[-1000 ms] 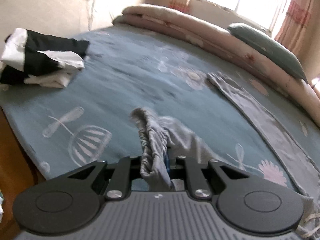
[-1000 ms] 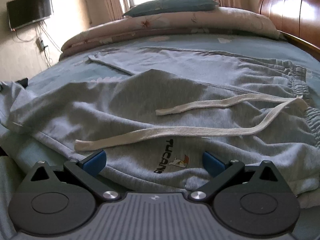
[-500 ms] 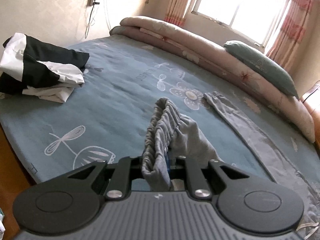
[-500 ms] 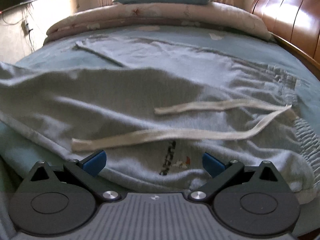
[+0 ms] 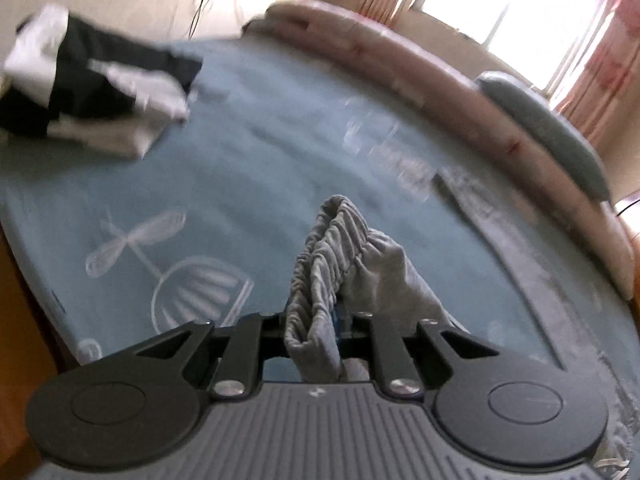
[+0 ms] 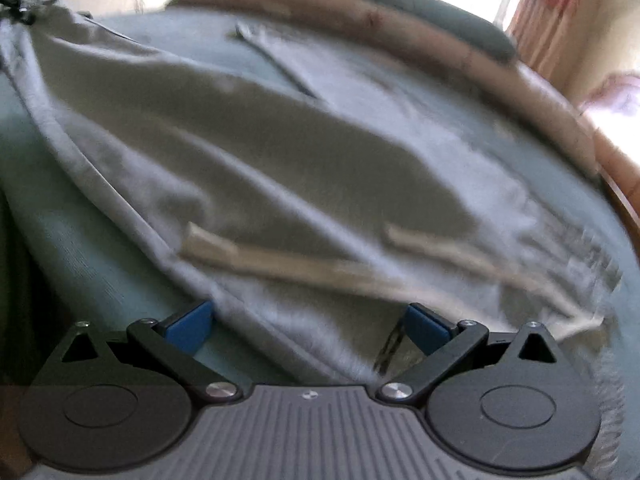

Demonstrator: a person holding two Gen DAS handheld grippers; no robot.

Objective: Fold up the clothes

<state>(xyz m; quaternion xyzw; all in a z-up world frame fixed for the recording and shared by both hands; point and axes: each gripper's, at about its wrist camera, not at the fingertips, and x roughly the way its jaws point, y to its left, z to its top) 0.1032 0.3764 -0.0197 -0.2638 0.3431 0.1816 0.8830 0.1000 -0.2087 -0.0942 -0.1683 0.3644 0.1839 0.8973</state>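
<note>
Grey sweatpants [image 6: 304, 168] sprawl across the blue bedsheet [image 5: 240, 184], ribbed cuff [image 5: 324, 272] pinched tight in the left gripper [image 5: 320, 324] for folding over, I guess, while the right gripper [image 6: 308, 320] hovers near the drawstring [image 6: 280, 260], jaws wide, holding nothing.

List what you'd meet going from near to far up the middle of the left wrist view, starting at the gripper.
Left gripper shut on the grey ribbed cuff → bare blue bedsheet with white prints → rolled pink quilt along the far edge → bright window.
</note>
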